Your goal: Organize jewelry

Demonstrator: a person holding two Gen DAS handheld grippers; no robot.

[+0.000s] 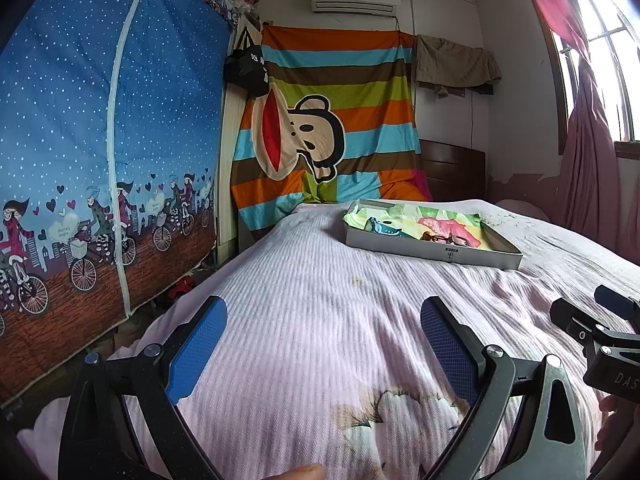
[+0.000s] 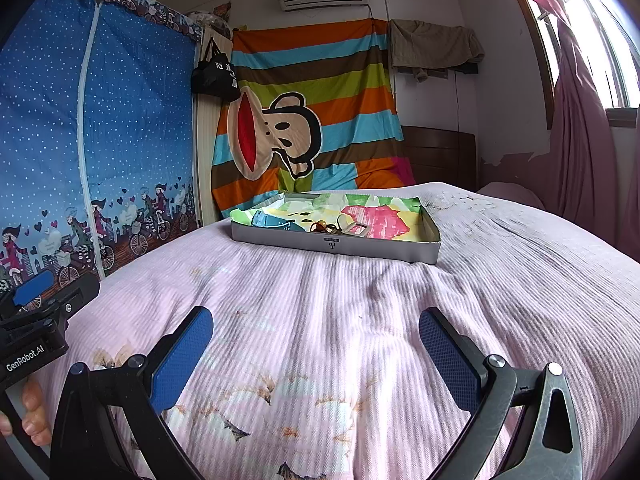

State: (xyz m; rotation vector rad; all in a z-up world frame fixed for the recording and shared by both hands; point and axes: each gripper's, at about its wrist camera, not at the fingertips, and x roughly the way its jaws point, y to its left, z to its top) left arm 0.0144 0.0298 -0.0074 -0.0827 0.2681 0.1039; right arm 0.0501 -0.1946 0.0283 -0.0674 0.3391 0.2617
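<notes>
Pink ribbed bedspread (image 2: pixel 320 300) carries a shallow grey tray (image 2: pixel 336 246) holding jewelry (image 2: pixel 320 227); left gripper (image 1: pixel 324 328) and right gripper (image 2: pixel 316 336), jaws apart and empty, hover near it.

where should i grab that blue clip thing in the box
Judging from its pose, take the blue clip across its narrow body, coming down from above with the right gripper. It lies flat on the paper lining at the left end of the shallow box, whose walls block a sideways approach.

Bare bedspread (image 2: pixel 320 300) ahead, passage clear to tray (image 2: pixel 336 246); low wall seemingly sole obstacle.
</notes>
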